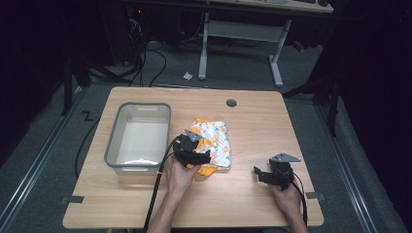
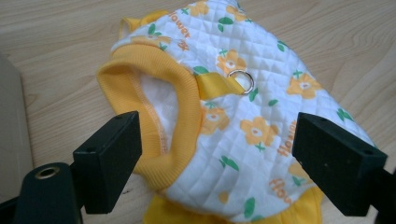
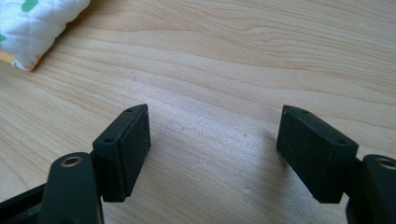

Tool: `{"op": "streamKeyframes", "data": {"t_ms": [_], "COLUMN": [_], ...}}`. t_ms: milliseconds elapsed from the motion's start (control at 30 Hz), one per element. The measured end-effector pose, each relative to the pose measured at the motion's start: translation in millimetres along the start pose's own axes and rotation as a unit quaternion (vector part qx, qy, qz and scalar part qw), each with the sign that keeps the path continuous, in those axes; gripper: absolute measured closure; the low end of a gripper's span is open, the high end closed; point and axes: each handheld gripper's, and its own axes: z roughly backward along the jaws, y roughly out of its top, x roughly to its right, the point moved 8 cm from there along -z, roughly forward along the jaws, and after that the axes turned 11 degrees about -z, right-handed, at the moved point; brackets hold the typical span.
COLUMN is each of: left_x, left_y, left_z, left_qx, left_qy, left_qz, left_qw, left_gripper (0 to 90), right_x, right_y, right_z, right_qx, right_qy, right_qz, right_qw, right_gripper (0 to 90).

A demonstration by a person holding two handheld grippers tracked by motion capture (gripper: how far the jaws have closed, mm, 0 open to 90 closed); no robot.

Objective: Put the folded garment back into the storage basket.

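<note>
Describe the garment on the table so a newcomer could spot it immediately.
On the wooden table, look just right of the grey plastic bin, where the left claw hovers open. The small quilted garment lies there: white with orange flowers, yellow ribbed trim and a metal ring, the sole fabric item.

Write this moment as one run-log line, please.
left gripper: open, over quilted garment | right gripper: open, over bare table | bin: left of garment

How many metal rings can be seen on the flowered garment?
1. A metal ring hangs from a yellow loop on the upper side of the garment, between the open jaws in the left gripper view. The underside is hidden, so there may be more.
</note>
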Motion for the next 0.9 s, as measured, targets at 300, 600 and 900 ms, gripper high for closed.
{"op": "streamKeyframes", "data": {"t_ms": [300,600,900], "left_x": [-8.2,-20.0,-31.5], "left_y": [8.7,8.7,-2.0], "left_z": [-13.9,-32.9,-56.4], "left_qx": [-0.008,-0.035,-0.073], "left_qy": [0.012,0.020,0.030], "left_qz": [0.007,0.029,0.050], "left_qw": [0.9999,0.9987,0.9956], "left_gripper": [16.5,16.4,16.5], "right_x": [0.0,0.0,0.0], "right_y": [-0.1,-0.1,-0.2], "right_z": [0.1,0.1,0.2], "right_qx": [0.000,0.000,0.000], "right_qy": [0.000,0.000,0.000], "right_qz": [0.000,0.000,0.000], "right_qw": [1.0000,1.0000,1.0000], "right_gripper": [26.1,26.1,26.1]}}
